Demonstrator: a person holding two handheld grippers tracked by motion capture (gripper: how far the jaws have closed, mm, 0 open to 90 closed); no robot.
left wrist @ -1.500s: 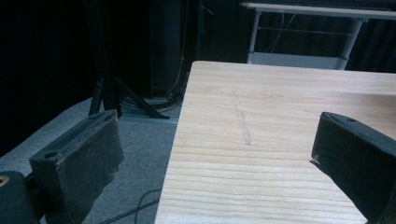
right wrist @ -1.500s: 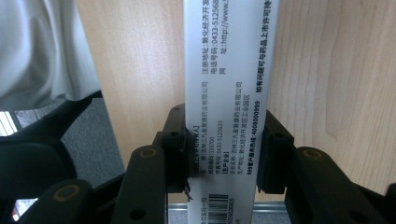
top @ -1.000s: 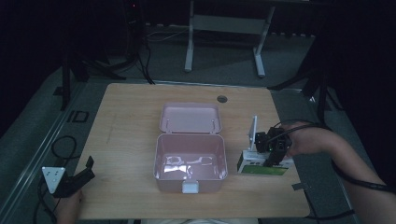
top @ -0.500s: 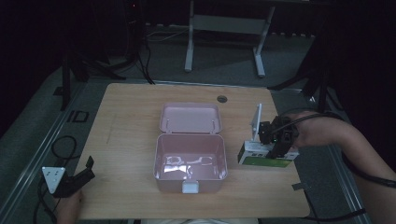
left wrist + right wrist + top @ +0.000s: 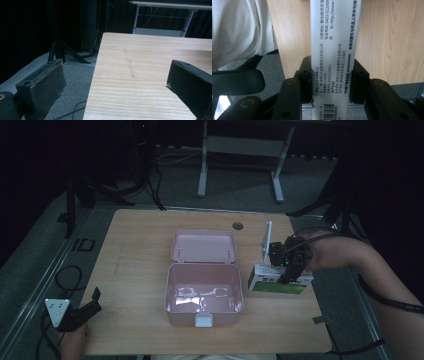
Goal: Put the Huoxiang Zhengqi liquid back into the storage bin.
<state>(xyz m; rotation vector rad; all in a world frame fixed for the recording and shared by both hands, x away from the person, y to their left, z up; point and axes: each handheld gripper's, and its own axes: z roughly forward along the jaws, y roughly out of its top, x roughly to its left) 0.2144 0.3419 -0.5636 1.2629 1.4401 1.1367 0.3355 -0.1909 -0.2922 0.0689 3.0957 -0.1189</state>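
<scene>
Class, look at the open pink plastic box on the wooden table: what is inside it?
The open pink plastic box looks empty: bare glossy floor with light reflections. The near inner wall behind its front rim is hidden.

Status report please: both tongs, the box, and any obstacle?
Right tongs shut on white-green carton, right of open pink box. Left tongs open, idle at table corner. No obstacle between carton and box.

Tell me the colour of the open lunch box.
Pale pink, the lunch box, with a white latch at its front; clearest in the high view.

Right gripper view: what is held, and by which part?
The right hand-held gripper clamps the white medicine box across its two narrow sides, near the barcode end.
</scene>
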